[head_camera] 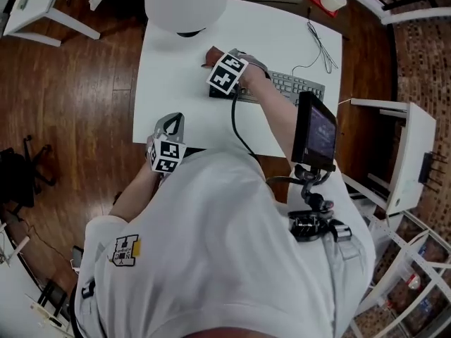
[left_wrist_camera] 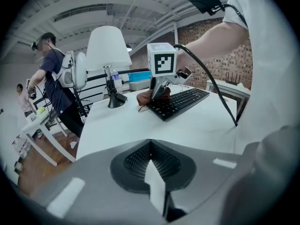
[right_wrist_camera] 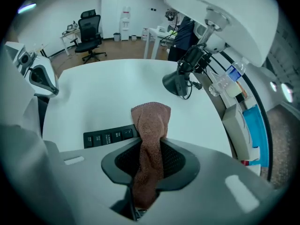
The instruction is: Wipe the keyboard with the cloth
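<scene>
Pinches the brown terry cloth (right_wrist_camera: 151,121) in the right gripper (right_wrist_camera: 150,149) over the left end of the black keyboard (head_camera: 299,86), upper centre of the head view. Should press lightly and sweep along key rows, without snagging. Holds the left gripper (left_wrist_camera: 150,149) pressed together, empty, left of centre.

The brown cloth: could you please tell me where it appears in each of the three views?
Head view: the cloth sits upper centre, at the keyboard's left end.
Left gripper view: the cloth is at centre, at the keyboard's left end.
Right gripper view: the cloth is lower centre, clamped in the right gripper, with the keyboard just left of it.
Shared landmark: the keyboard.
</scene>
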### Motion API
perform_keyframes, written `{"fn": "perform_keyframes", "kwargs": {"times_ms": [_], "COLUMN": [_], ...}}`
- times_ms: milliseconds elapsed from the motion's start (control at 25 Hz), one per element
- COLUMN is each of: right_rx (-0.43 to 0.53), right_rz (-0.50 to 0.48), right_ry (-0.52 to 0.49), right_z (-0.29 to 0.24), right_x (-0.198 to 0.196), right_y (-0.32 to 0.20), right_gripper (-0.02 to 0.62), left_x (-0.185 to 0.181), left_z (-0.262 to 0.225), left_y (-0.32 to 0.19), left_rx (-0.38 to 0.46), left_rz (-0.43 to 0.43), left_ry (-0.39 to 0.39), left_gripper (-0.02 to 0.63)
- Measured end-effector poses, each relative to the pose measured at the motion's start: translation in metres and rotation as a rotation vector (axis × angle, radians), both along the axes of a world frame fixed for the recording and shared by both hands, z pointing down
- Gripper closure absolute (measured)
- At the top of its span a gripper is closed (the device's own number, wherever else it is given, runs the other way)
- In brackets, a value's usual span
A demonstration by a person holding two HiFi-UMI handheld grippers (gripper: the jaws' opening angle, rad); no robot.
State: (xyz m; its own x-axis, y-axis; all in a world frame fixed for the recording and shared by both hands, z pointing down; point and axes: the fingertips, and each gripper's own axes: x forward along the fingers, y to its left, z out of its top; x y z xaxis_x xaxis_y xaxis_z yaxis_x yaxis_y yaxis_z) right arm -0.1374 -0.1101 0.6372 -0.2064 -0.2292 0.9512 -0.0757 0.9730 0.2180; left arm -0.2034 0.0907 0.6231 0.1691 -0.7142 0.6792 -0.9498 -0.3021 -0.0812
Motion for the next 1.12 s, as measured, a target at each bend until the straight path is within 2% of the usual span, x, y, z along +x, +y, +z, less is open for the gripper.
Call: {"fn": "perform_keyframes", "kwargs": {"times_ms": [120, 280, 400, 640, 1000, 1120], "right_rx": [-0.032, -0.094, -0.103, -0.116, -0.085, -0.068], "right_rz": [-0.002, -0.034, -0.067, -0.059, 0.03, 0.023], "right_ry": [0.024, 0.034, 0.053, 0.064, 0.031, 0.016], "right_z": [0.007, 0.009, 0.012, 0.021, 0.022, 0.021], "right_x": [-0.001, 0.001, 0.01, 0.02, 0.02, 0.029], "right_y": [0.011, 0.055, 0.089, 0.136, 0.134, 0.134], "right_gripper": [0.506, 0.505, 0.505, 0.505, 0.503, 0.503], "left_x": [-0.009, -0.013, -0.008, -0.002, -0.002, 0.005], "left_z": [0.004, 0.008, 0.007, 0.008, 0.007, 0.007], "left_y": [0.003, 0.003, -0.001, 0.001, 0.005, 0.002], "left_rx": [-0.008, -0.01, 0.003, 0.015, 0.022, 0.026], "left_rz": [-0.012, 0.006, 0.051, 0.131, 0.196, 0.201], "left_ry": [0.01, 0.02, 0.025, 0.032, 0.02, 0.011], "left_gripper": [0.607, 0.607, 0.607, 0.607, 0.607, 0.607]}}
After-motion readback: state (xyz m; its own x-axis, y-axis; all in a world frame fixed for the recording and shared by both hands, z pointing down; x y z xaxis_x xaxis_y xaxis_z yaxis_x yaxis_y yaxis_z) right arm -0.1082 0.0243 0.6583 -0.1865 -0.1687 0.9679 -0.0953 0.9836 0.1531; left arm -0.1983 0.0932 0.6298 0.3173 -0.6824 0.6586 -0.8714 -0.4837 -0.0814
